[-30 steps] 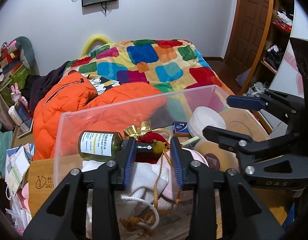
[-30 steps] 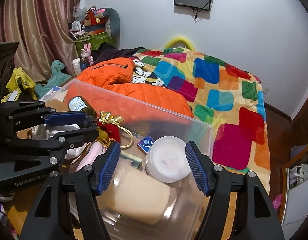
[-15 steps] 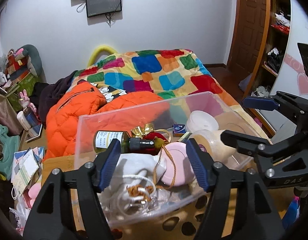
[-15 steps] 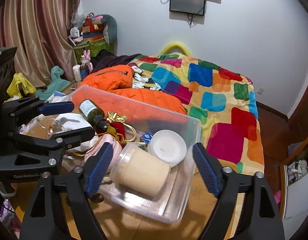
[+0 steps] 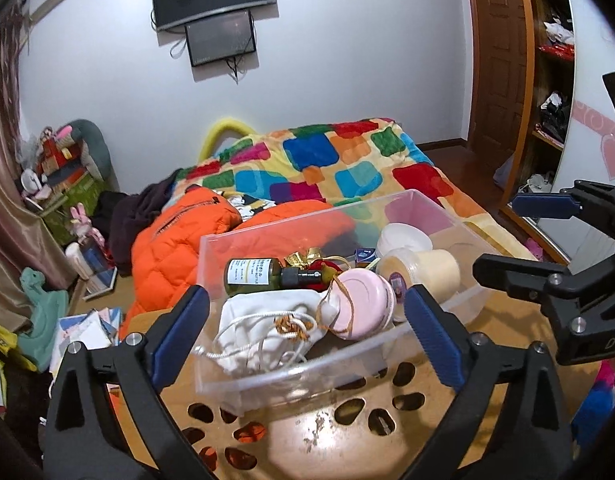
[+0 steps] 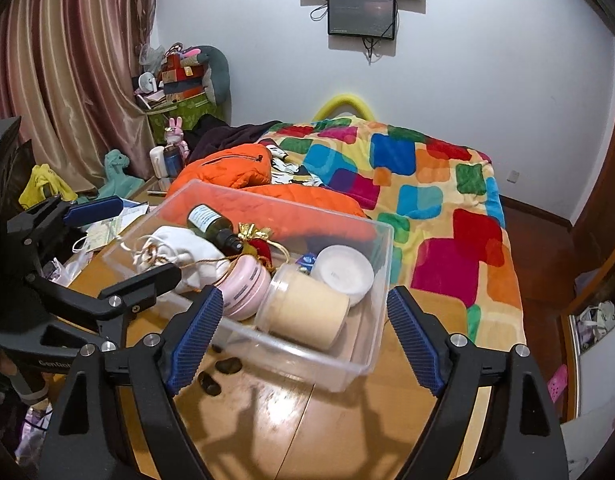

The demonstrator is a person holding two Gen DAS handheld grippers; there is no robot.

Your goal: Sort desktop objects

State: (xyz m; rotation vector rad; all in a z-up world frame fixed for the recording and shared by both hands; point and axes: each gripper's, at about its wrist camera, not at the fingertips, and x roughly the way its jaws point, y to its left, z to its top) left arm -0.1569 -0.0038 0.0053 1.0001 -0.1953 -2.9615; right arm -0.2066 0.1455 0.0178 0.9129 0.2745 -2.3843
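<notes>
Clear bin (image 5: 459,304) just beyond left claw (image 5: 307,336), apparently untouched.

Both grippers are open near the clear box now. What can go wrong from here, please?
1. The cream jar lies on its side against the pink jar; a nudge could roll it.
2. The gold cord and white pouch strings loop over items; the left gripper might snag them.
3. The clear box sits near the table's far edge, so the right gripper could push it off.
</notes>
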